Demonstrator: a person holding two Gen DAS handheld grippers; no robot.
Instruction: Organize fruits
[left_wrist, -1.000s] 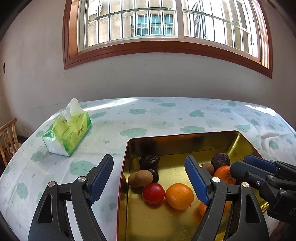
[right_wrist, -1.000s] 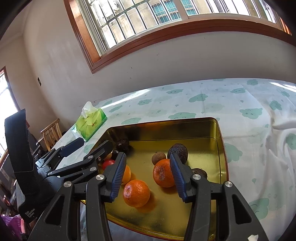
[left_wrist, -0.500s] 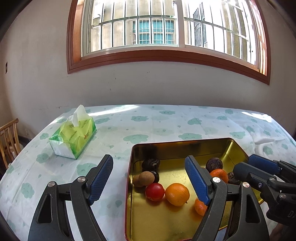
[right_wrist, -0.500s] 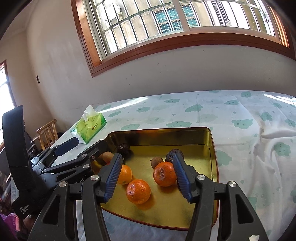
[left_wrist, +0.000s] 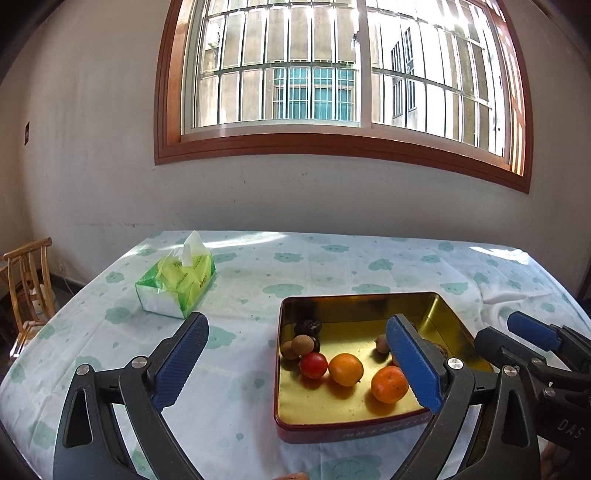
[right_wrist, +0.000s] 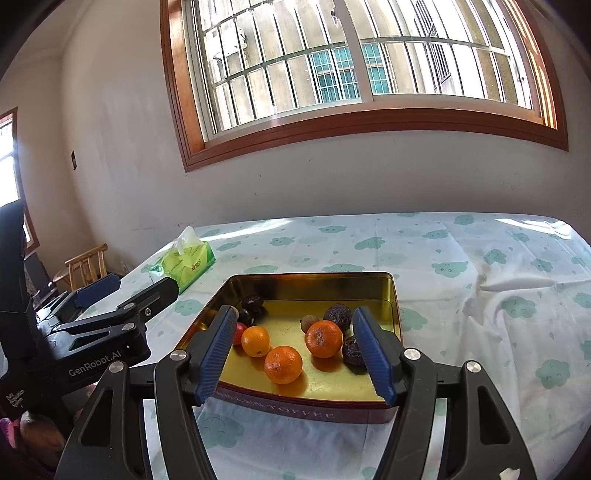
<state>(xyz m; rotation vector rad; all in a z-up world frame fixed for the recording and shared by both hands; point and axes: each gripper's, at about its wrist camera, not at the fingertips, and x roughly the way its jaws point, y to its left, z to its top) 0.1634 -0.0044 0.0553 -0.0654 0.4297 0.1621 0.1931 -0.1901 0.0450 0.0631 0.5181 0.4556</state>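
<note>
At the left edge of the left wrist view a wooden chair (left_wrist: 29, 291) is seen against the wall, and a green tissue pack (left_wrist: 177, 286) is set at centre left on the cloud-patterned tablecloth (left_wrist: 332, 258). The left gripper (left_wrist: 295, 363) is held wide at the bottom of the frame; its jaws have just been opening and nothing is gripped between them. To the right of centre a gold tin (left_wrist: 448, 314) is placed on the cloth, and the fruit is gathered inside it: small brown fruits (left_wrist: 300, 345) at its left side, then a red tomato (left_wrist: 313, 364), an orange (left_wrist: 345, 369) and another orange (left_wrist: 389, 384). In the right wrist view the right gripper (right_wrist: 295, 356) is held part-way apart in the lower centre, above the near rim of the tin (right_wrist: 393, 295); its jaws have just been opening and nothing is clamped. Between the blue pads (right_wrist: 218, 350), 3 oranges (right_wrist: 283, 364) are seen, with dark wrinkled fruits (right_wrist: 338, 315) to the right of them.
</note>
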